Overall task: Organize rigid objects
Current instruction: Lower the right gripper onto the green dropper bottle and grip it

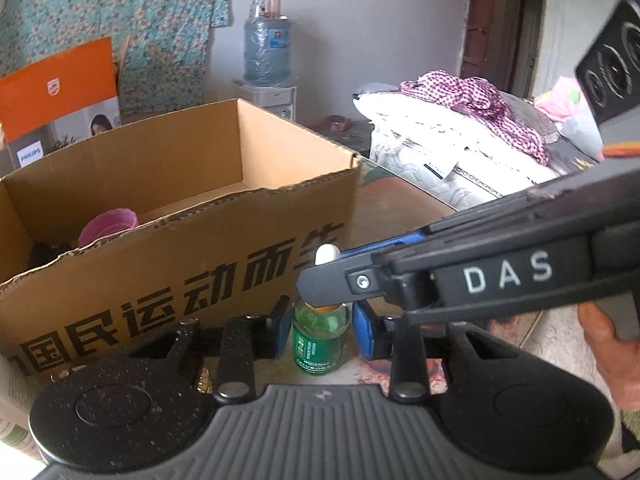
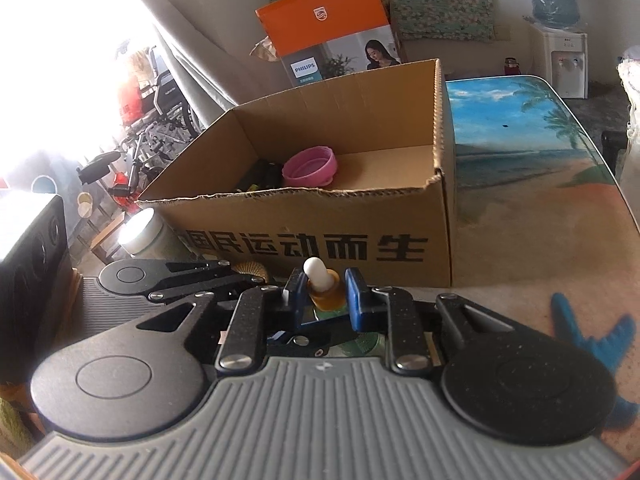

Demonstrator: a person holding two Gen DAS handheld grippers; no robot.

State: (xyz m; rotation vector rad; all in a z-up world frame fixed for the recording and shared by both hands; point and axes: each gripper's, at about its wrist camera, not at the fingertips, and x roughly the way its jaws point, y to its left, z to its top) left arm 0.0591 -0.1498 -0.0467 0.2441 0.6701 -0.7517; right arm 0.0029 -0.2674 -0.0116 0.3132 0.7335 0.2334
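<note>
Cardboard box is taking up most of the counter, its top open and its near rim torn ragged, with bold black Chinese characters running along the front wall. A pink lid and some dark items are lying inside at the left end, leaving the right half of the floor bare. Behind it an orange and white carton is showing the word PHILIPS under a shield logo. Further back a water dispenser is carrying a blue jug with a label too small to read. To the right of the box, the counter's beach-and-palm print is lying open all the way to its rounded far edge.

A small green glass dropper bottle is standing upright on the counter just in front of the box, its green label bearing print too fine to read, its white rubber bulb on top. The left claw is sitting around the bottle's body, pads close on either side; whether they are pressing on the glass I cannot tell. The right claw, its arm marked DAS in the left wrist view, is reaching in from the right and pinching the bottle's amber neck just under the bulb. A hand is gripping that tool's handle.
</note>
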